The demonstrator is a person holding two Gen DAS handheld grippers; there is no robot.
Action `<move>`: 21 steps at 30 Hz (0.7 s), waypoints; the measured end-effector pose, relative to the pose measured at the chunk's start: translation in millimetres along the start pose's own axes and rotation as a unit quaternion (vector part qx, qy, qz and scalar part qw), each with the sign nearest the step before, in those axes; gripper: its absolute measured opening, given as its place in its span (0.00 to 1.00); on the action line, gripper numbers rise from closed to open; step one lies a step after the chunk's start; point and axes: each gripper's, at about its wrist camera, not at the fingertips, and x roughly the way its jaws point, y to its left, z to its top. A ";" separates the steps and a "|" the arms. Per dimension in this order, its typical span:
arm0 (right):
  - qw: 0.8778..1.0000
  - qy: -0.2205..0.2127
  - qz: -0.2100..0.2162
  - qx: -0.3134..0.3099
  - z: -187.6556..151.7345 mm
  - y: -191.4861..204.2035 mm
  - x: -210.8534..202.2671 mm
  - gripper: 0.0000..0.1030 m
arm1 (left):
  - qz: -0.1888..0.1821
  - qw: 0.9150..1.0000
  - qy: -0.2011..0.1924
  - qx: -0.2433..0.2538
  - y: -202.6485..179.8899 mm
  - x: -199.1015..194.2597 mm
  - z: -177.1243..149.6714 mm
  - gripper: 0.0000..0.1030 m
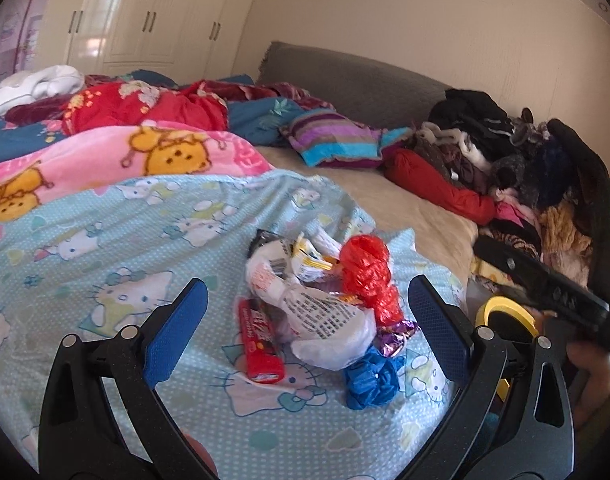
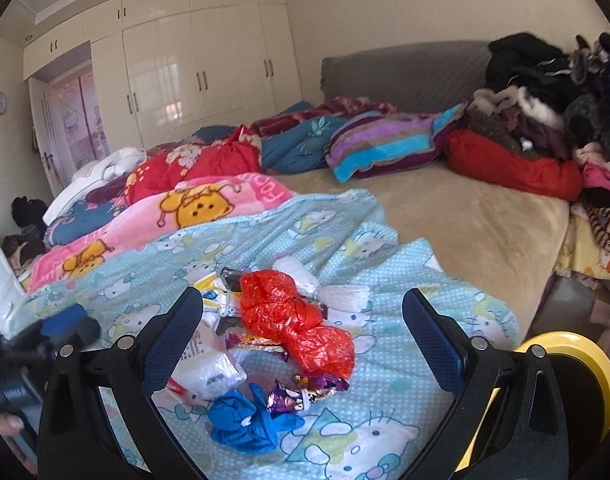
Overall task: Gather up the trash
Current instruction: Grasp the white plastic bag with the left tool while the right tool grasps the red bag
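Both tongs wide, nothing held: my left gripper (image 1: 307, 322) and right gripper (image 2: 303, 330) hover over the trash pile, so I'd call this the approach step, no pick yet. Nearest me, the blue crumpled bag (image 2: 245, 420) and purple foil wrapper (image 2: 301, 392), touching. Then the red snack box (image 1: 260, 346), white printed bag (image 1: 325, 320) and red plastic bag (image 2: 297, 328), all bunched on the Hello Kitty sheet (image 1: 105, 240). Yellow bin rim (image 2: 577, 344) sits off my right, beside the bed. Next move probably: drop onto the blue bag, close, carry it right. Farther back, pink blanket (image 1: 145, 152), clothes heap (image 1: 505, 152), wardrobe (image 2: 185, 60).
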 end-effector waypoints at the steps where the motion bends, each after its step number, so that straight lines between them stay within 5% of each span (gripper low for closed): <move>1: 1.000 0.010 0.006 -0.002 3.6 -1.1 6.4 0.94 | -0.003 1.000 0.009 0.004 -3.8 5.9 -1.1 0.89; 10: 0.994 0.092 0.050 -0.006 20.5 -3.2 67.3 0.84 | -0.013 0.997 0.081 0.017 -19.1 56.4 -17.8 0.89; 21: 0.985 0.158 0.069 -0.004 14.0 4.6 126.3 0.74 | 0.000 0.993 0.117 0.009 -17.4 86.7 -26.3 0.89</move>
